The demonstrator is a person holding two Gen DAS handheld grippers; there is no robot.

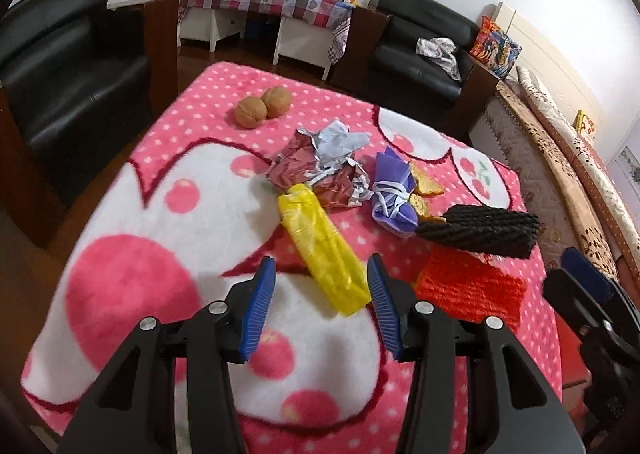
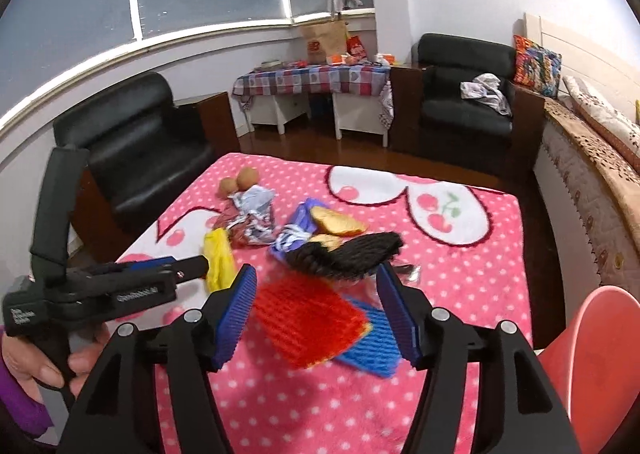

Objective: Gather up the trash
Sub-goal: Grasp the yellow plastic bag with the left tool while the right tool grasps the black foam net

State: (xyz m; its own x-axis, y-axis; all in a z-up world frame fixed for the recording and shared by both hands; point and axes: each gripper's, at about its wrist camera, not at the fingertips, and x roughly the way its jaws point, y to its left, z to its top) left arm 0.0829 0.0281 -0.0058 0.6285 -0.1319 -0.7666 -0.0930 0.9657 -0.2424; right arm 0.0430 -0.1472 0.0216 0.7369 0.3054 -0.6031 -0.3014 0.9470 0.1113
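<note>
While my left gripper (image 1: 322, 282) gaped around the yellow bag (image 1: 324, 254), right gripper (image 2: 318, 290) likewise unclamped, slick plastic risked slipping.

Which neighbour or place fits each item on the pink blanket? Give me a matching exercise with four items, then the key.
Items:
1. two walnuts
2. yellow plastic bag
3. black knitted piece
4. purple bundle

Places:
A. between the open left tool fingers
B. far end of the blanket, beyond the crumpled foil wrapper
C. tied with white string, beside the bread crusts
D. lying over the red mat

Pairs: 1-B, 2-A, 3-D, 4-C
</note>
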